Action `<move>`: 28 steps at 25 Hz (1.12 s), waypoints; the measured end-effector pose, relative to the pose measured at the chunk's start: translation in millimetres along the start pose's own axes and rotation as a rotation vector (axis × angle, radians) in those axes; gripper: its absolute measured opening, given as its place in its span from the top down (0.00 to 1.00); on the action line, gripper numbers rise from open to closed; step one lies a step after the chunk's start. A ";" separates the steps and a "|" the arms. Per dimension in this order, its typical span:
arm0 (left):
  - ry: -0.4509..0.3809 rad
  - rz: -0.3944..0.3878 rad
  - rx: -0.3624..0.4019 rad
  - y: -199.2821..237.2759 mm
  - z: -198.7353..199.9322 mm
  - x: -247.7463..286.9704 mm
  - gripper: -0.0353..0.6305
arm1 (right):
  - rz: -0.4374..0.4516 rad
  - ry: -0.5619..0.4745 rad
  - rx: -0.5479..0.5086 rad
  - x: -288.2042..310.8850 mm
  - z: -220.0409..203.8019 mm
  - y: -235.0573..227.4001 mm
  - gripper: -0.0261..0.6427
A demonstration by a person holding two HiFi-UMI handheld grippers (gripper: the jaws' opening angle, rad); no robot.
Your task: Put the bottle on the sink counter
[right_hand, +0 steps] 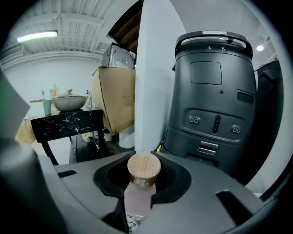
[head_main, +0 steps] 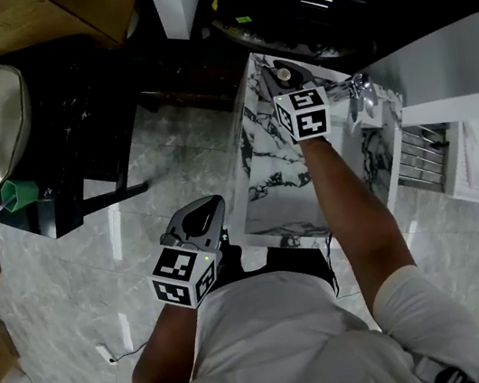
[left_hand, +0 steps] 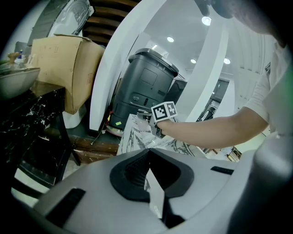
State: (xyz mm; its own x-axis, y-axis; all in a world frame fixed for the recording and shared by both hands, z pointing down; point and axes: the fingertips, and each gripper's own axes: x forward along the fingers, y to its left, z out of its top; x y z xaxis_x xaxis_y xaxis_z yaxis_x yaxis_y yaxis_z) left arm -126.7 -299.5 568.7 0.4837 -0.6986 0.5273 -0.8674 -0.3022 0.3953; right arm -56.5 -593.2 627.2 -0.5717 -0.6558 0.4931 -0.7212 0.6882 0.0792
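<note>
Two grippers: your right gripper [right_hand: 141, 188] clamps bottle [right_hand: 144, 168] just below cap, far over counter [head_main: 265, 181], likely for set-down; left gripper [head_main: 203, 214], closed, empty, waits near.

Cannot see bottle [right_hand: 138, 203] below its neck: buried in right tongs [right_hand: 143, 171], cut by bottom edge. From head view, too small and dark to make out.

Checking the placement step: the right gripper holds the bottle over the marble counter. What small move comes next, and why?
Probably ease the right gripper down until the bottle stands on the sink counter: its jaws clamp the bottle below the wooden cap, and no view shows its base resting yet.
</note>
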 end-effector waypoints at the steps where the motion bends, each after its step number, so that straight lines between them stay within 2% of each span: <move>1: 0.001 0.001 0.000 -0.4 -0.8 -0.4 0.93 | -0.002 0.001 -0.006 0.4 -0.3 -0.1 0.77; 4: 0.002 0.003 0.001 -1.4 -1.7 -2.3 0.93 | -0.014 0.003 -0.013 0.6 -1.1 -1.8 0.76; 8: 0.001 0.004 0.006 -2.9 -0.8 -6.8 0.93 | -0.035 0.023 0.015 -0.9 -2.3 -8.5 0.63; 10: -0.001 0.003 0.009 -3.6 -0.1 -9.3 0.93 | -0.031 0.040 0.004 -2.7 -3.8 -6.6 0.60; 17: -0.021 -0.004 0.026 -10.9 6.0 -17.4 0.93 | -0.071 0.072 -0.045 -18.5 -5.6 -1.5 0.60; 24: -0.056 -0.023 0.031 -23.3 15.2 -31.2 0.93 | -0.087 0.023 0.017 -64.8 6.5 8.4 0.60; 28: -0.079 -0.062 -0.001 -31.1 21.8 -36.5 0.93 | -0.073 -0.006 0.031 -96.4 13.5 26.4 0.60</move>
State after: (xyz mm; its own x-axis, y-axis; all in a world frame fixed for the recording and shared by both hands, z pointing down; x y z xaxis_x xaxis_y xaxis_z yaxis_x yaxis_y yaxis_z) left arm -119.9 -278.7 520.8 0.5254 -0.7276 0.4411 -0.8361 -0.3453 0.4263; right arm -25.7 -516.0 570.0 -0.5196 -0.7057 0.4816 -0.7726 0.6288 0.0878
